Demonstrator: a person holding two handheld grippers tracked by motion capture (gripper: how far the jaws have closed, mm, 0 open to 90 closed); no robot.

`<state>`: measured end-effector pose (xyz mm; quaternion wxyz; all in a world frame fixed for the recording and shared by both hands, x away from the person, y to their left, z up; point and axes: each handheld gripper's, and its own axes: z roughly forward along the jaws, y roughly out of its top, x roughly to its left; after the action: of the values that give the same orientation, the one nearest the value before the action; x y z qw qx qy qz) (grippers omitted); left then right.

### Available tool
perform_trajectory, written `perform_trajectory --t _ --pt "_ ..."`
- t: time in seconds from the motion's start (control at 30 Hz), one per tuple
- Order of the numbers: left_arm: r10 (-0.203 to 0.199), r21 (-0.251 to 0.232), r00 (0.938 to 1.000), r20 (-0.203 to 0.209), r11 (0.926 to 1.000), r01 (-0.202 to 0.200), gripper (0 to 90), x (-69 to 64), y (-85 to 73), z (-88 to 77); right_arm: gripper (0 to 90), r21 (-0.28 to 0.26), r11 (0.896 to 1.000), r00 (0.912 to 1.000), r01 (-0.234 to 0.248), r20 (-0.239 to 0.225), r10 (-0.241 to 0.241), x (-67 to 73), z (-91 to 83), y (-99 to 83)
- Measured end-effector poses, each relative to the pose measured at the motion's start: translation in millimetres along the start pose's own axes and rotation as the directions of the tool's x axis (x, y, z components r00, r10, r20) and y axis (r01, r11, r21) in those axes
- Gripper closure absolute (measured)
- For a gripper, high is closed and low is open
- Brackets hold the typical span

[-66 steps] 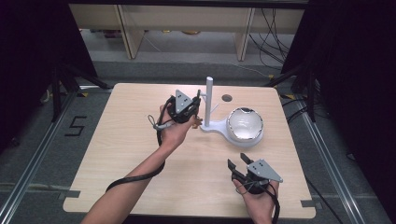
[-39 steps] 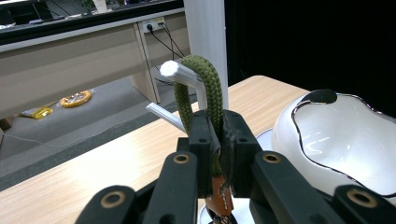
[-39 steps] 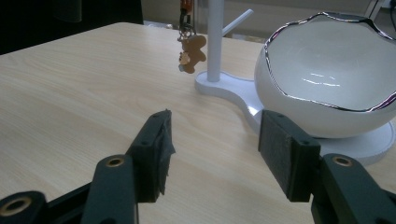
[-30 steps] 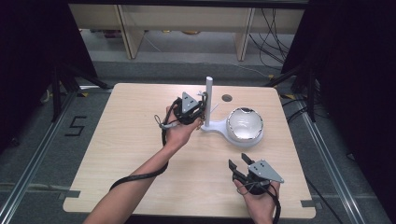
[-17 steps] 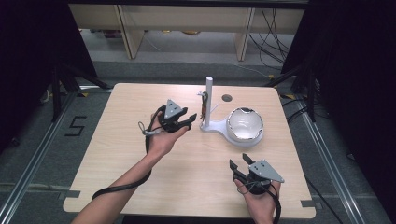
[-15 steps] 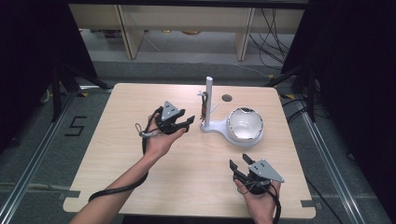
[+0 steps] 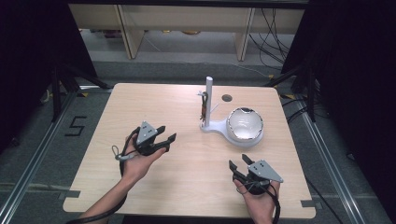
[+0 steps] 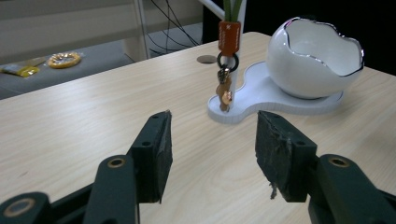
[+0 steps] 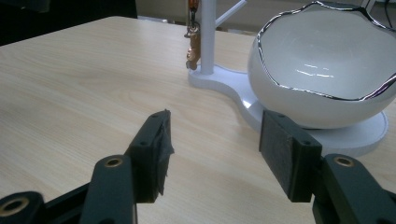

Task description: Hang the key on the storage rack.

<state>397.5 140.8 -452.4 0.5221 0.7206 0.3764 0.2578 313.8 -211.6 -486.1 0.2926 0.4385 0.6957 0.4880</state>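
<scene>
My left gripper (image 7: 164,139) and right gripper (image 7: 238,165) hover spread and empty; the keys (image 8: 224,87) hanging on the stand (image 7: 208,100) look light, dangly, best pinched at the orange tag (image 8: 229,38).

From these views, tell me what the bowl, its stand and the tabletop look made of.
Bowl: glossy white, likely glazed ceramic, with sharp highlights and a silvery jagged rim.
Stand: matte white, plastic or painted, no shine; uncertain.
Tabletop: pale wood-grain surface, matte, possibly laminate.
</scene>
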Motion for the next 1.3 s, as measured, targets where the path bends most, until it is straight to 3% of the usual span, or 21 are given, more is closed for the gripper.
perform_trajectory --t 0.07,0.17,0.27,0.4,0.43,0.47,0.53,0.57,0.67,0.7,0.73,0.77,0.87,0.97,1.17,1.3 --pt "-0.003 -0.007 1.0 -0.002 1.0 0.003 45.2 0.9 -3.6 -2.5 44.6 0.01 1.0 1.0 0.001 0.009 -0.001 0.3 -0.7 0.0" --pt "-0.003 -0.009 0.9997 -0.023 1.0 0.003 44.8 4.8 -22.1 -17.3 44.6 0.008 1.0 0.9997 -0.005 0.024 0.005 1.2 -0.3 -1.3" --pt "-0.009 -0.023 0.9994 -0.034 0.9997 0.008 44.5 6.9 -30.0 -24.1 44.6 0.011 1.0 1.0 -0.007 0.008 0.006 0.8 0.4 -1.4" --pt "-0.018 -0.058 0.9981 -0.059 0.9982 0.015 44.4 10.1 -53.1 -39.3 44.4 0.014 1.0 0.9998 0.008 0.019 -0.008 -0.8 0.1 -2.4" --pt "-0.027 -0.056 0.9976 -0.064 0.9982 0.024 44.3 10.6 -57.0 -42.2 44.4 0.01 1.0 0.9994 0.027 0.022 -0.027 -1.9 0.5 -2.2" --pt "-0.03 -0.049 0.9971 -0.07 0.9984 0.026 44.2 11.2 -60.7 -44.5 44.4 0.027 1.0 0.9998 0.011 0.017 -0.011 -1.2 0.1 -2.6" --pt "-0.03 -0.048 0.9965 -0.078 0.9985 0.026 43.9 13.0 -67.7 -48.0 44.3 0.012 1.0 0.9999 0.011 0.013 -0.011 -0.7 2.5 -4.2" --pt "-0.025 -0.049 0.9962 -0.083 0.9986 0.021 43.9 13.4 -71.2 -49.3 44.3 0.017 0.999 0.9993 0.032 0.02 -0.033 -1.4 1.9 -4.4" --pt "0.009 -0.048 0.9963 -0.085 0.9988 -0.013 43.7 14.3 -81.2 -52.7 44.2 0.016 1.0 1.0 -0.001 0.002 0.001 0.1 4.2 -5.8" --pt "0.018 -0.046 0.996 -0.088 0.9987 -0.022 43.6 14.8 -84.1 -53.7 44.2 0.021 1.0 0.9997 -0.014 0.019 0.014 1.6 3.6 -6.2" --pt "0.018 -0.051 0.9957 -0.091 0.9985 -0.022 43.5 15.1 -86.7 -54.4 44.1 0.017 1.0 0.9996 0.022 0.017 -0.022 -1.1 4.1 -6.0" --pt "0.019 -0.062 0.9955 -0.093 0.9978 -0.025 43.4 15.7 -89.3 -54.0 44.1 0.028 1.0 0.9998 0.009 0.016 -0.01 -0.8 3.8 -6.3" --pt "0.026 -0.058 0.9945 -0.102 0.9978 -0.032 43.2 15.0 -92.5 -54.9 44.1 0.027 0.999 0.9994 0.029 0.017 -0.029 -2.2 4.1 -7.7" --pt "0.039 -0.068 0.9938 -0.104 0.9966 -0.046 43.0 13.7 -92.8 -55.4 44.1 0.047 0.999 0.9999 -0.004 0.011 0.003 -1.2 3.4 -9.0" --pt "0.043 -0.067 0.9932 -0.108 0.9965 -0.05 42.6 12.5 -93.0 -55.8 44.2 0.046 0.999 0.9999 -0.009 -0.012 0.01 -2.1 5.1 -11.1" --pt "0.036 -0.063 0.9943 -0.1 0.9971 -0.042 42.5 13.3 -92.7 -55.1 44.1 0.053 0.999 0.9999 -0.003 0.015 0.002 -3.4 3.3 -11.0"
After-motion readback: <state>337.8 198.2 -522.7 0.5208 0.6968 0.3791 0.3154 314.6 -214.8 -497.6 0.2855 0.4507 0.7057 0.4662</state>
